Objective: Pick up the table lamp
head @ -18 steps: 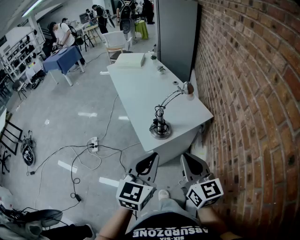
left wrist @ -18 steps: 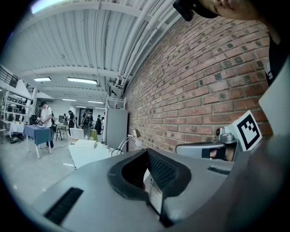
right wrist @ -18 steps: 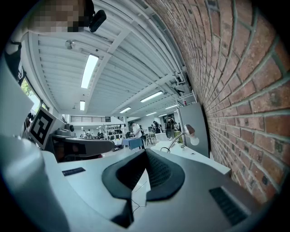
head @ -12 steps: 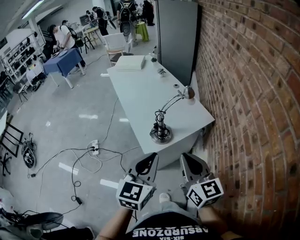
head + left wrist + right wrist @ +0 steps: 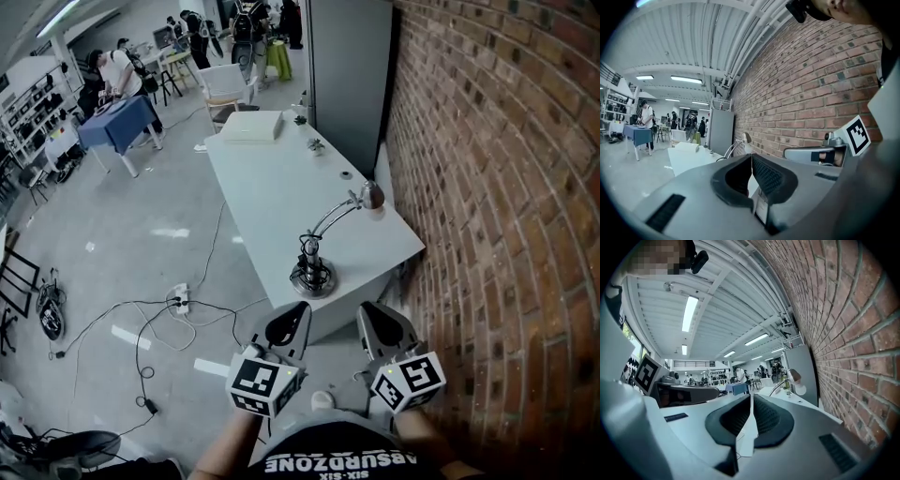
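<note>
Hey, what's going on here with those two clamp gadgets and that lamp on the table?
A person holds a two-jaw gripper in each hand, low in front of the body. The left gripper and the right gripper are both shut and empty. The table lamp stands untouched at the near end of the white table, beside the brick wall, a little way ahead of the grippers. It has not yet been picked up.

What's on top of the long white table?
A silver gooseneck table lamp near this end, a flat white box at the far end, small objects between, too small to identify. Lamp base covers its spot.
</note>
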Tool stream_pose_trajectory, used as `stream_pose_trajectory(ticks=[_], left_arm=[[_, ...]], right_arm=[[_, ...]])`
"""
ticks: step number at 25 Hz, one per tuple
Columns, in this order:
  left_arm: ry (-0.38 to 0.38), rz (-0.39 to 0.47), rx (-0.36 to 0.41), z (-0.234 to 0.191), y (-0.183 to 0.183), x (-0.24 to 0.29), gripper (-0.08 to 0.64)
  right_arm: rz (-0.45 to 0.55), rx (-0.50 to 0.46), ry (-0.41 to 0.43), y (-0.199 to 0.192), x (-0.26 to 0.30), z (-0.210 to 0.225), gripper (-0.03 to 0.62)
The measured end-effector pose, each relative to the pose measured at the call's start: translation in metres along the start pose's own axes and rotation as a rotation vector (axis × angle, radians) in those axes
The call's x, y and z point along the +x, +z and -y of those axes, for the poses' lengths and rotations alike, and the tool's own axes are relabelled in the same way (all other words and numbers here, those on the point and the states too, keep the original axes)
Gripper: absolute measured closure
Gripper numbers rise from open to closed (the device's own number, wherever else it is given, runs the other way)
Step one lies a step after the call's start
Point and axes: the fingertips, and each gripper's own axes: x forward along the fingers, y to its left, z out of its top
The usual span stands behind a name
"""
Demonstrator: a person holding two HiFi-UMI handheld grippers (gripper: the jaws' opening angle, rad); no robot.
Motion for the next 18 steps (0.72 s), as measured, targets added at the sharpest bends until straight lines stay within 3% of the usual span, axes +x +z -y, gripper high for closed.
stream_pose_trajectory(ticks=[4,7,9,18], left_arm=[[0.018,0.023,0.004,-0.008,0.003,0.009,0.549],[0.008,0.027,-0.004,-0.011,0.004,0.012,0.414],[-0.007,0.024,-0.003,-0.012,0.004,0.013,0.354],[-0.013,-0.049,0.026,-0.03,-0.008,0.032,0.321]], right_arm=[[0.001,0.0,0.021,0.003,0.006,0.007,0.528],[-0.001,0.021,0.024,0.004,0.009,0.011,0.457],[0.002,0.034,0.017,0.006,0.011,0.013,0.446],[-0.004,0.044,0.033,0.002,0.029,0.028,0.422]])
